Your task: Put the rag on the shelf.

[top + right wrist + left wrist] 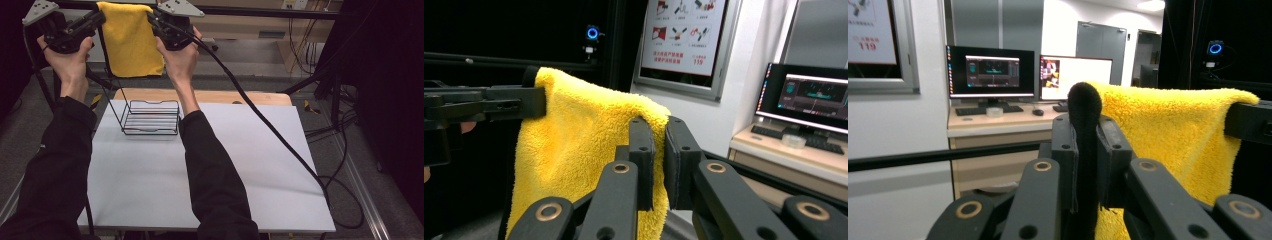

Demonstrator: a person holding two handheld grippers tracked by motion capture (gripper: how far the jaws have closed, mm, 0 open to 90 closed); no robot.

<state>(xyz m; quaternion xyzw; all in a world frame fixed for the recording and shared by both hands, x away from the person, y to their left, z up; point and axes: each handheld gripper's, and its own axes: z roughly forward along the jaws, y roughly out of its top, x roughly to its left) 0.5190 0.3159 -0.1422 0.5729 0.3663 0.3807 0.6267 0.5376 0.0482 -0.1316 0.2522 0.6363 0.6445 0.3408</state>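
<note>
I hold a yellow towel [131, 40] up in the air by its top edge, one corner in each claw; my left gripper [97, 20] is clamped tight on the left corner, where the cloth bunches dark between the pads, and my right gripper [152, 21] pinches the right corner, jaws nearly closed on the fabric; the towel hangs flat between my raised hands, above and beyond the black wire rack [150, 117] standing at the far side of the white table [250, 165]; a cable [260, 120] trails from my right claw across the table
</note>
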